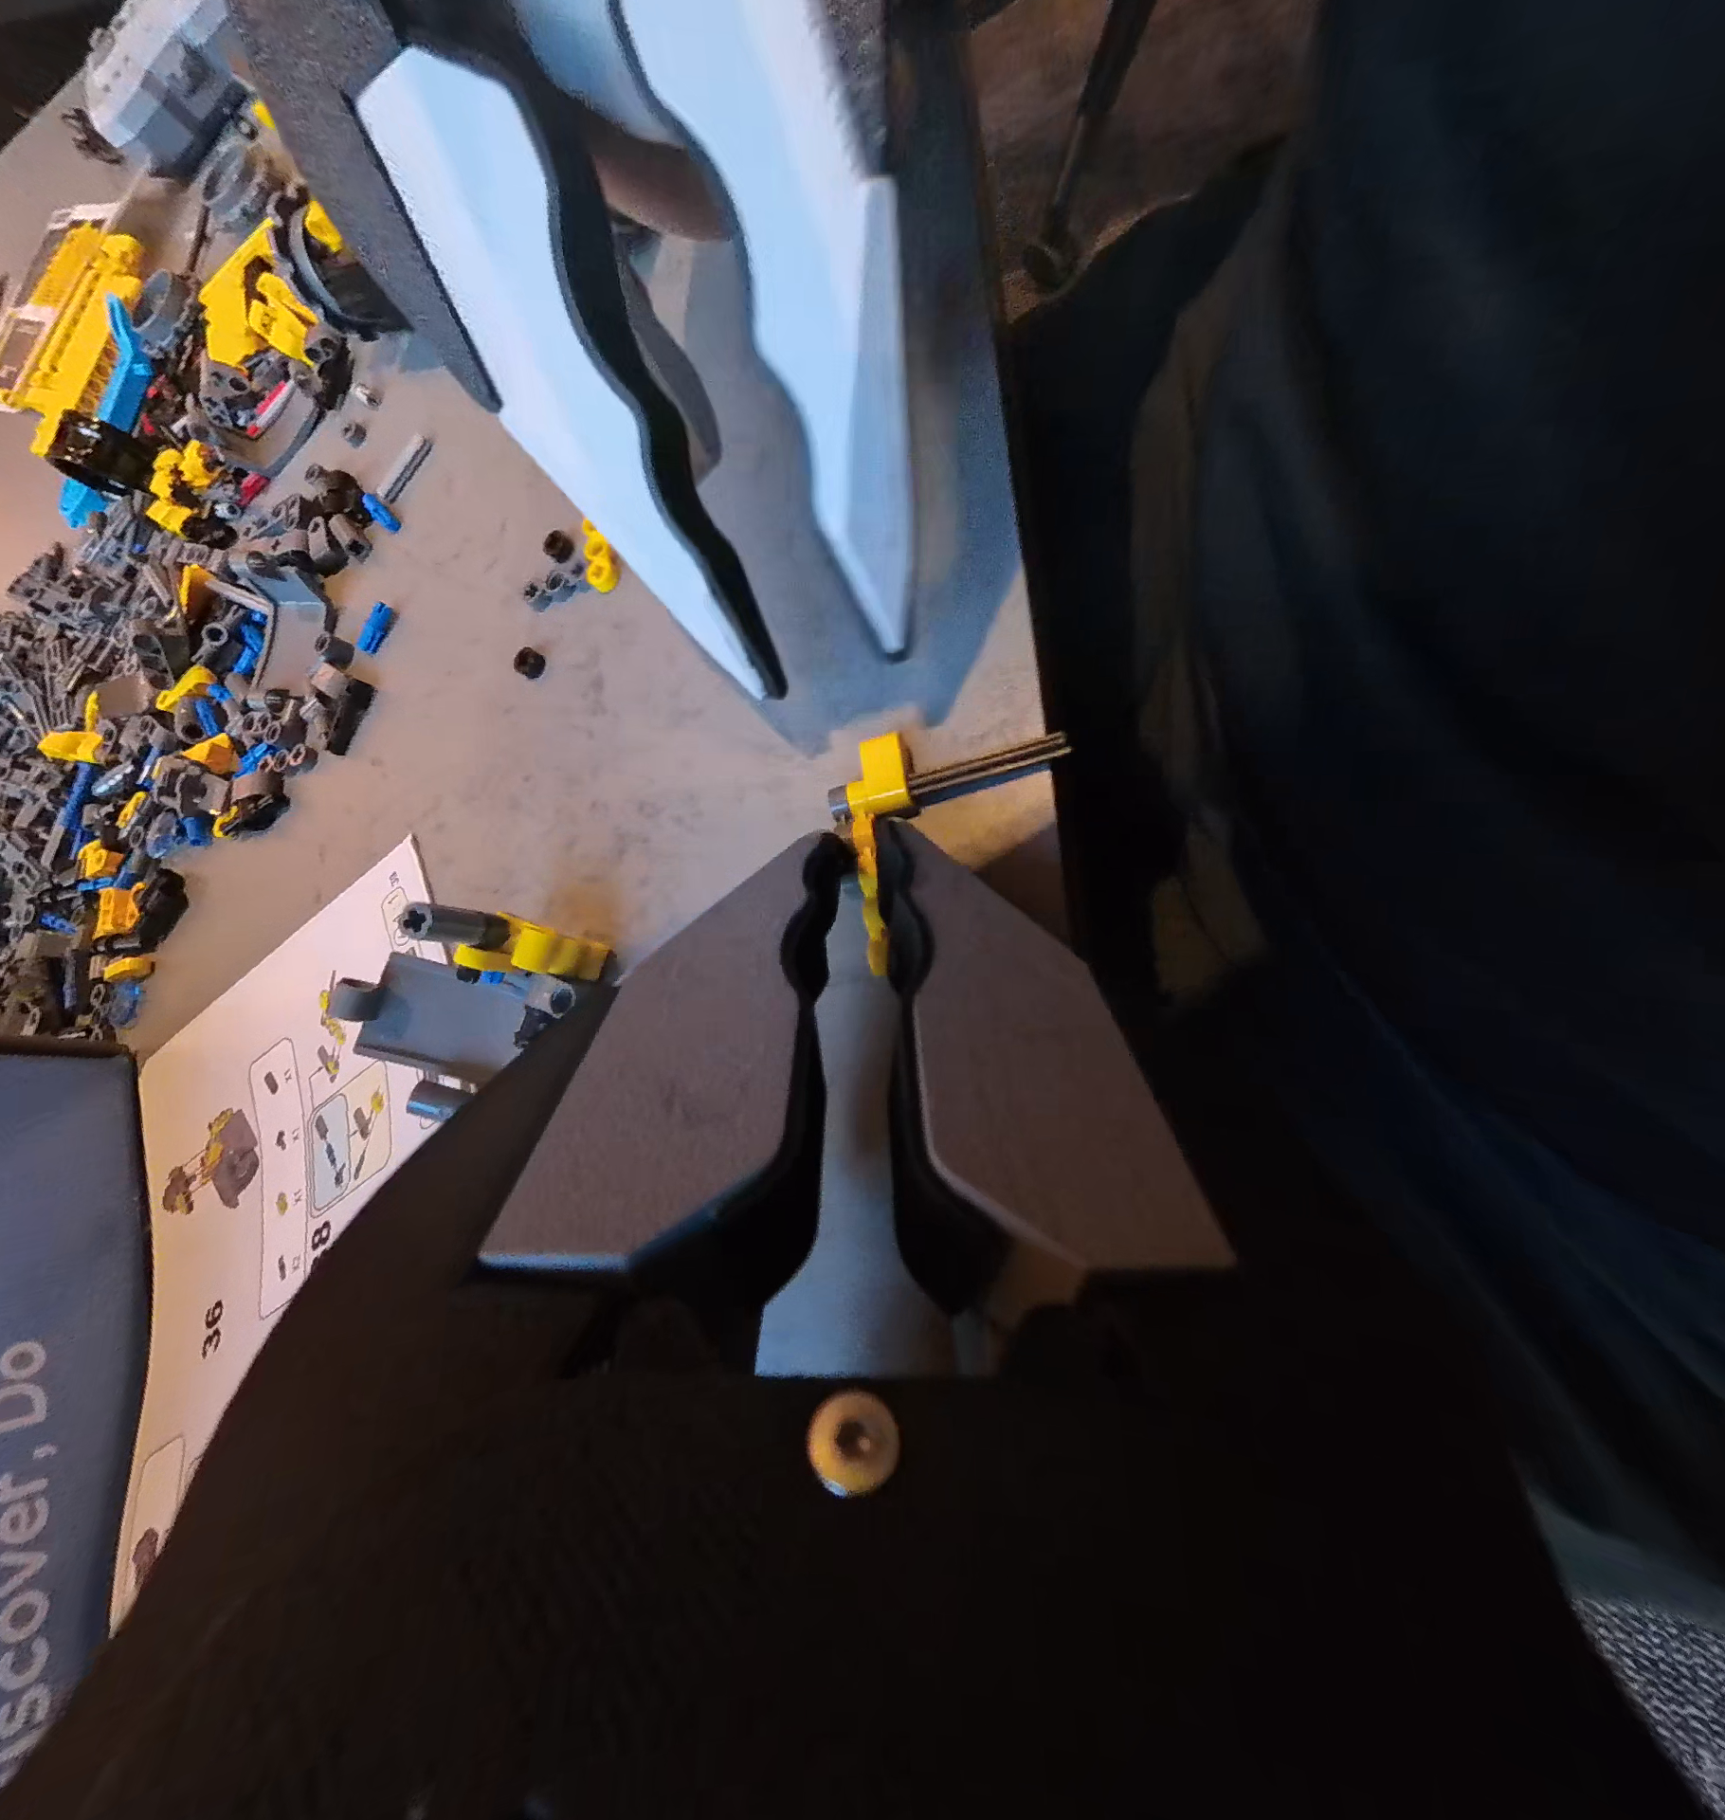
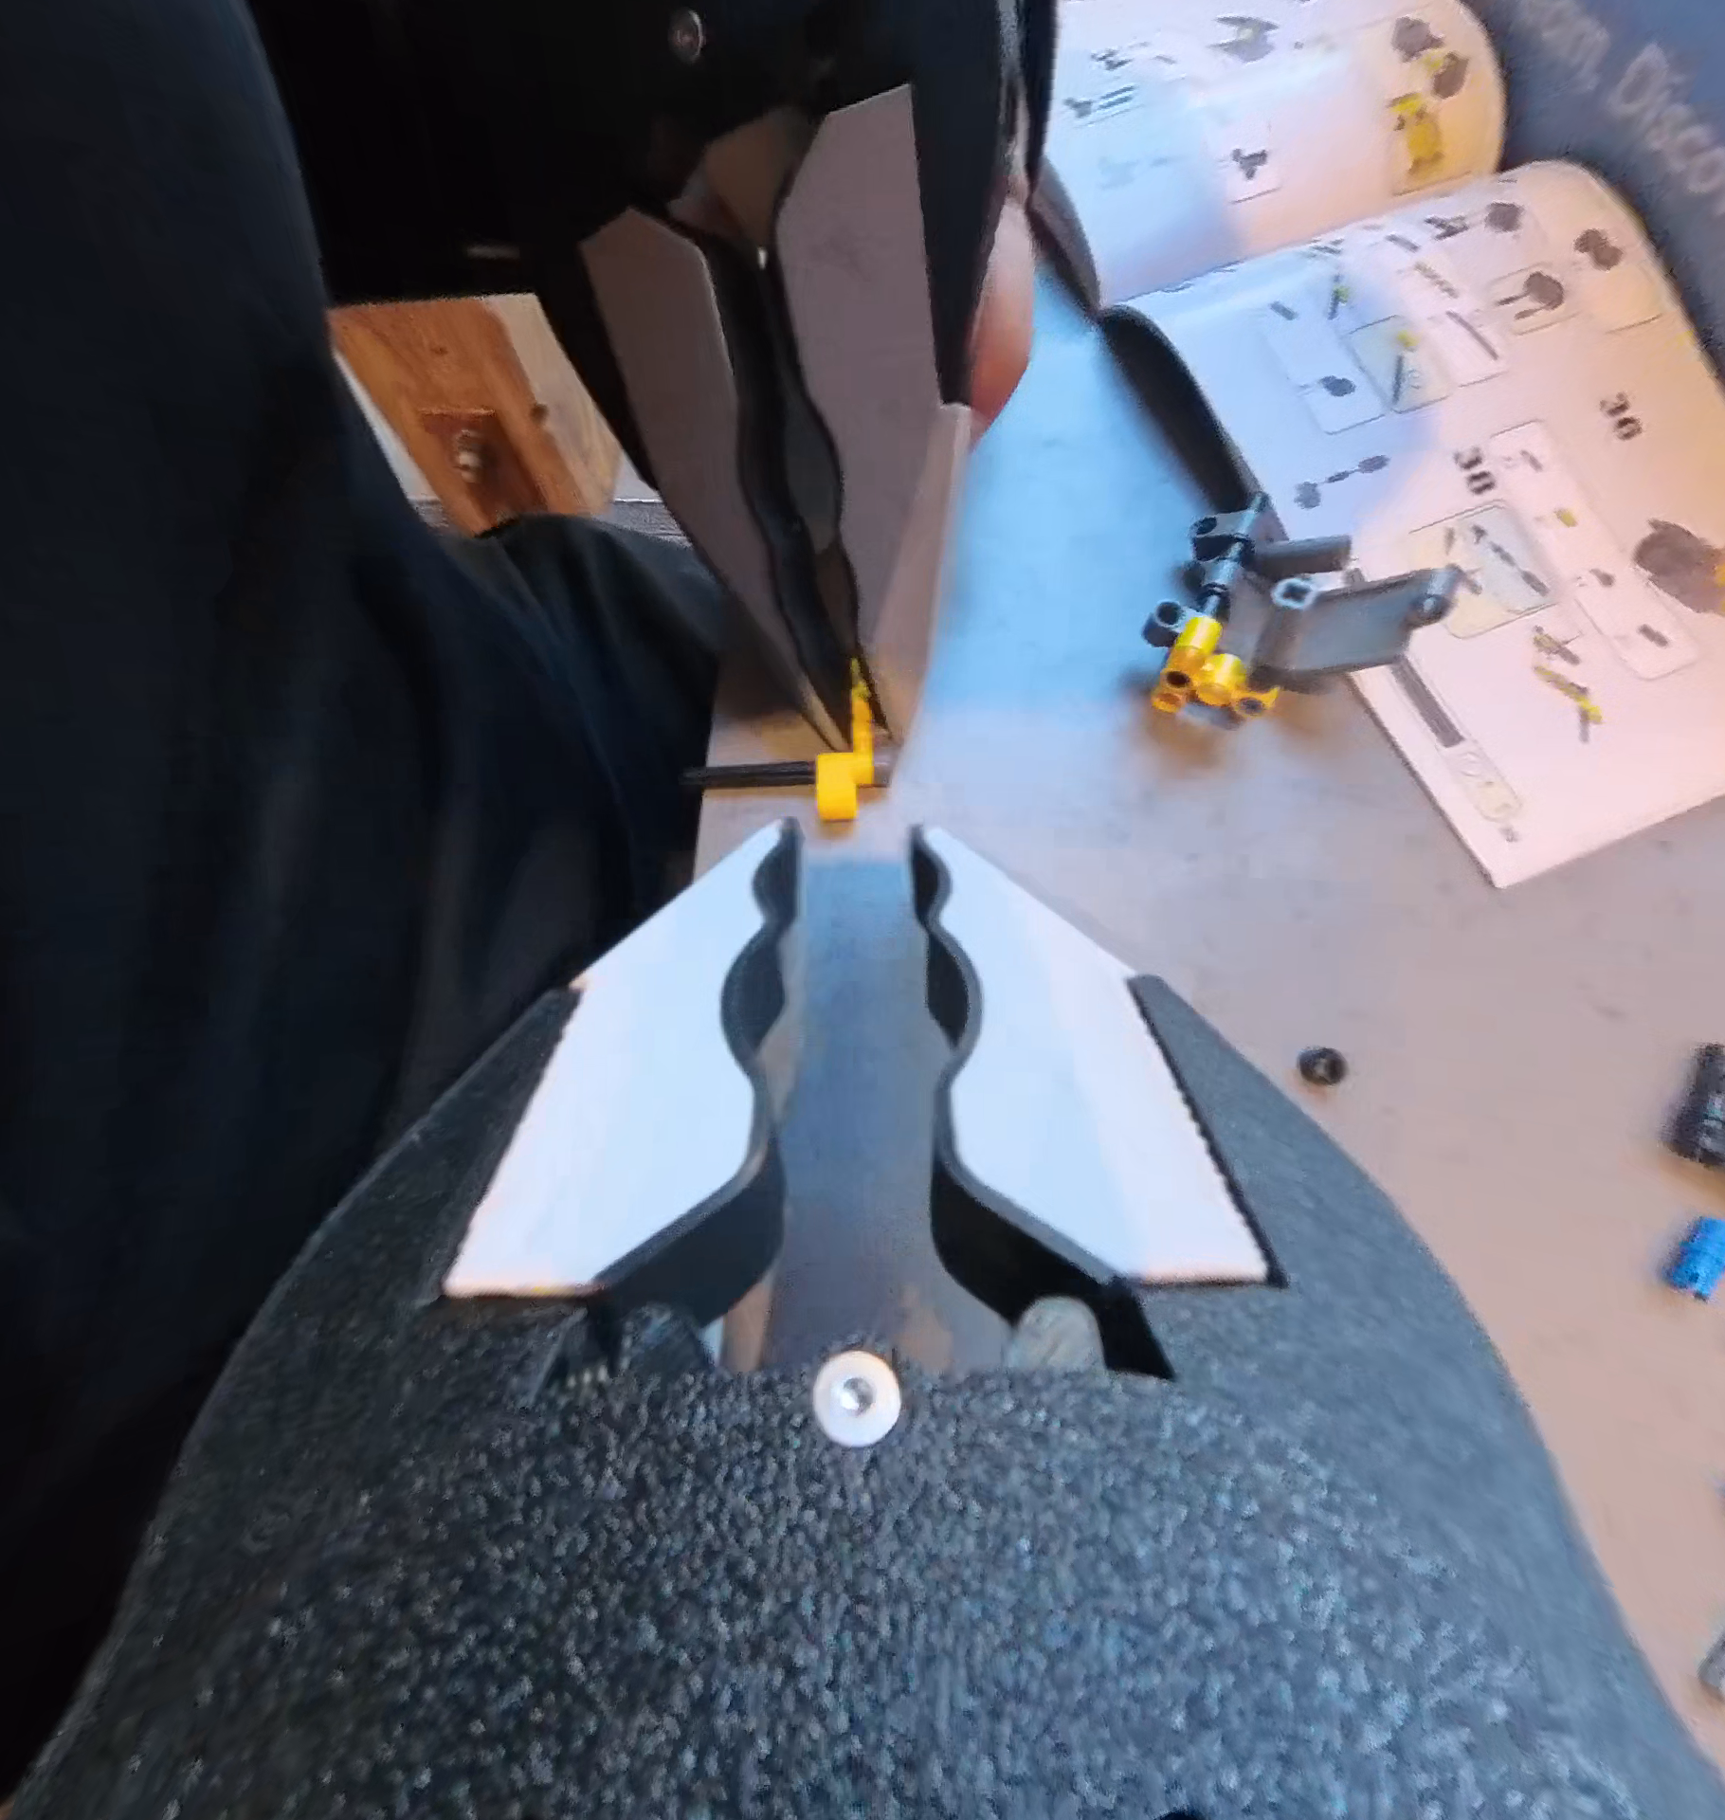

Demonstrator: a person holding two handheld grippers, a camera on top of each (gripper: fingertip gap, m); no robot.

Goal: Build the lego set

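**Grippers and plastic building parts on grey bench**

Left gripper [image 1: 863, 867]: lower centre, clamped on small yellow plastic connector with dark axle [image 1: 878, 778]. Right gripper [image 2: 854, 837]: parted narrowly, empty, tips near that connector. Open instruction booklet [image 2: 1489, 552], upper right, carried grey-and-yellow sub-assembly [image 2: 1292, 620]. Loose parts pile [image 1: 120, 709], left.

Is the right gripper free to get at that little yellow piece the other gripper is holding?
Probably yes. The right gripper is open and points at the yellow piece, with only bare table between. The left gripper pinches it from the far side.
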